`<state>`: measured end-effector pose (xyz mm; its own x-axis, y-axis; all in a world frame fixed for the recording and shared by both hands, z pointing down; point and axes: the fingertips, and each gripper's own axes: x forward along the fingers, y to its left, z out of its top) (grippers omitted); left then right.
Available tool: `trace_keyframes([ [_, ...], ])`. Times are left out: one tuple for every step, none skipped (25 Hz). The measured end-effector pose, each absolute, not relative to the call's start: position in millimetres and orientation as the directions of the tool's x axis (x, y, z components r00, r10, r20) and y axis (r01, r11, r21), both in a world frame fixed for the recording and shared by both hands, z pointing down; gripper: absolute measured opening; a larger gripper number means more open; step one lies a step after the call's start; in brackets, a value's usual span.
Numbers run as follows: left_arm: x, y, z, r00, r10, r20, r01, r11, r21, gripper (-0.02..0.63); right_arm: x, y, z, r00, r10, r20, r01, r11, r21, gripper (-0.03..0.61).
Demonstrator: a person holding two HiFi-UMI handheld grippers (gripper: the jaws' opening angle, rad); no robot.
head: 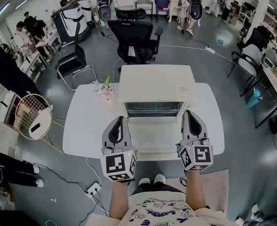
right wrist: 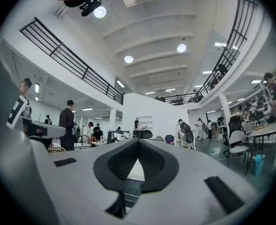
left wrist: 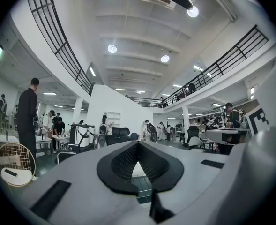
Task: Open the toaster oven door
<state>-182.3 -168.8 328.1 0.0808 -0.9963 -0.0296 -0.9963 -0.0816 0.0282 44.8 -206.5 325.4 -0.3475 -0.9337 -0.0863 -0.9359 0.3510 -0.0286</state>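
Note:
A cream toaster oven stands at the middle back of the white table. Its front faces me and shows a wire rack. A pale panel lies flat in front of it between the grippers; I cannot tell whether it is the lowered door. My left gripper hovers at the oven's front left corner, shut and empty, its tips together. My right gripper sits at the front right corner, also shut with nothing held. Neither touches the oven.
A small bunch of pink flowers lies left of the oven. A black office chair stands behind the table. A round racket-like object and a power strip are on the floor at left. People stand at desks far left.

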Motion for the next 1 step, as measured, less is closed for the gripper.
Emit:
trace_keyframes([
  [-182.4, -168.4, 327.0, 0.081, -0.996, -0.029, -0.996, -0.082, 0.028, 0.005, 44.9, -205.9, 324.4, -0.347, -0.934, -0.086, -0.936, 0.351, -0.027, -0.003],
])
